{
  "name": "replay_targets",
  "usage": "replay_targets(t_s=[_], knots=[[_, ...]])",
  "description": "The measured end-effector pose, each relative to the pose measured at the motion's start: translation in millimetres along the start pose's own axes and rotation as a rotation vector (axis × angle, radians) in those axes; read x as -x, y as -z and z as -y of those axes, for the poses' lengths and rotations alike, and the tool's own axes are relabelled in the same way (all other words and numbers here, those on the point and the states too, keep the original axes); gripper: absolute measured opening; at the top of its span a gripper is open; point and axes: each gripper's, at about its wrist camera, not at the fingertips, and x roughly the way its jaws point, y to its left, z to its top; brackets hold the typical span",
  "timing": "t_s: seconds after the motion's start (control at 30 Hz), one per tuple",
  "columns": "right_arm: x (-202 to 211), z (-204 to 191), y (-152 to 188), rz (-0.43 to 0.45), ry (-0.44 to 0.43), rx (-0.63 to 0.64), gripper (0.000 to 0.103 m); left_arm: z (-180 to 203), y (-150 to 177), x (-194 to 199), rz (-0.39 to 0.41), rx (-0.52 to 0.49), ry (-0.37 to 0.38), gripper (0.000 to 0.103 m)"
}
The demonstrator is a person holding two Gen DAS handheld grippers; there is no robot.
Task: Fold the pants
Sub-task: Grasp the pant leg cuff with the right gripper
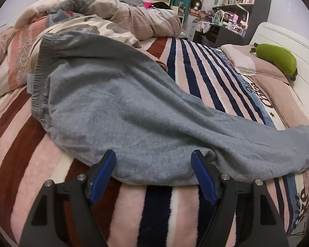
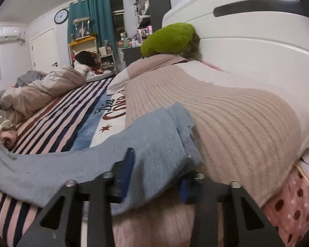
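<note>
We find both claws at the near edge of the bed (image 1: 154,212). The left claw (image 1: 153,175) stands wide, its blue fingers (image 1: 102,177) straddling the near hem of the pants (image 1: 117,107) without gripping; the cloth lies slack between them on the striped blanket (image 1: 20,154). The right claw (image 2: 156,171) is likewise spread around the leg end of the pants (image 2: 154,140), one finger over the cloth and the other largely hidden beneath it. We see no pinch on the fabric, though motion blur limits certainty there.

Moving farther, the pants lie lengthwise across the bed. The gathered waistband (image 1: 41,70) sits toward the far left, against the piled duvet (image 1: 113,16). The leg ends reach the right side, where they ride up onto the ribbed pillow (image 2: 226,113). The two cuffs appear stacked one on the other, which suggests the legs are already laid together; we judge this the first fold, done.

Remaining, in our judgement: the lengthwise folds, bringing cuffs toward waistband, and smoothing. The cloth shows ripples at mid-length and is not flat.

Beyond the pillow, a green plush toy (image 2: 166,39) rests against the white headboard (image 2: 247,41), well apart from the work.
</note>
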Motion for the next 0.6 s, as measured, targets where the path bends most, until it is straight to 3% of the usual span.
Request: replay_targets(t_s=[0.03,0.07,0.3,0.6], knots=[[-3,-1,-2,0.0,-0.005,0.003,0.006,-1,0,0,0.0,0.003,0.001,0.072],[-4,-2,-2,0.003,-0.007,0.009,0.004,-1,0,1,-0.001,0.004,0.002,0.072],[15,-1,-14,0.104,0.052,0.047,0.001,1,-1,4,0.002,-0.005,0.009,0.072],[43,13,-39,0.115,0.086,0.084,0.001,11,-8,15,0.022,-0.022,0.04,0.072]])
